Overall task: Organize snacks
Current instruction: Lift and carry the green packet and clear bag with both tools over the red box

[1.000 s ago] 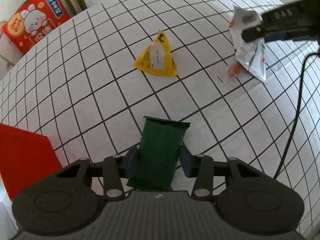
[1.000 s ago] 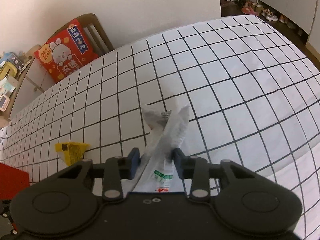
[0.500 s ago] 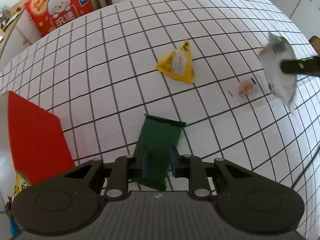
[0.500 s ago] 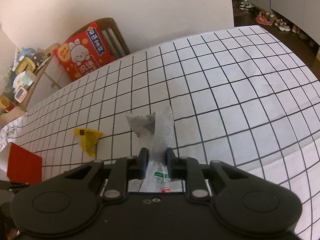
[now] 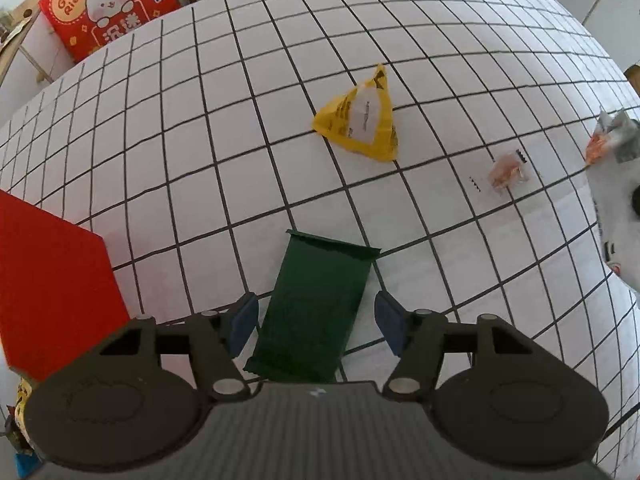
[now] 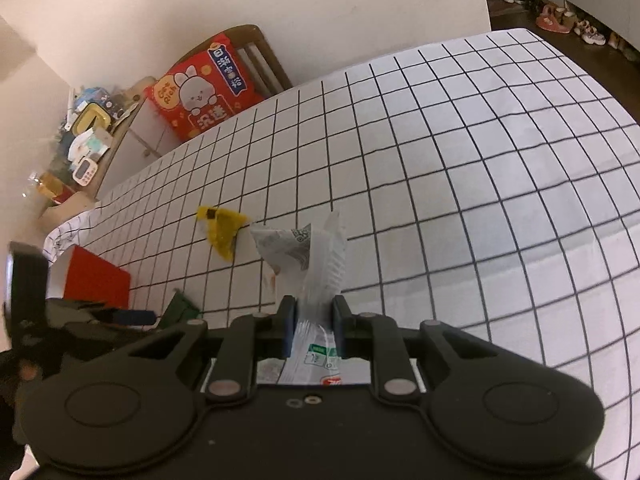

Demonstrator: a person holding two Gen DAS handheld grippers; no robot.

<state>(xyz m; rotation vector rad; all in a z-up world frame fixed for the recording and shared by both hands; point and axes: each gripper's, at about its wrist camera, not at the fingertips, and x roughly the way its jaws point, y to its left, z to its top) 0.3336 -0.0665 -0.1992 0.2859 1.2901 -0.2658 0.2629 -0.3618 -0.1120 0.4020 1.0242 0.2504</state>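
So the green packet is lying flat on the grid-patterned tablecloth, right between the spread blue pads of the left gripper, and neither pad looks to be touching it, so nothing is being held on that side. The right gripper is pressed together on a white crinkly snack bag, which is pinched at its lower part with the top flopping up and forward over the cloth. A red box is seen at the near left, just beside the left gripper, and it's probably where the snacks are meant to end up, though that's only guessed from the task. A yellow triangular pouch sits farther out toward the middle, and a small clear-wrapped orange candy is off to its right, well apart from the box. For the step in hand, the white bag should probably be carried left toward the box and kept high enough that the floppy end isn't dragged across the yellow pouch on the way. Thin film like that can slip, so the pinch is best kept firm until the bag is over the opening. The green packet would be easier grabbed across its narrow width, with the pads squared to its long edges first.
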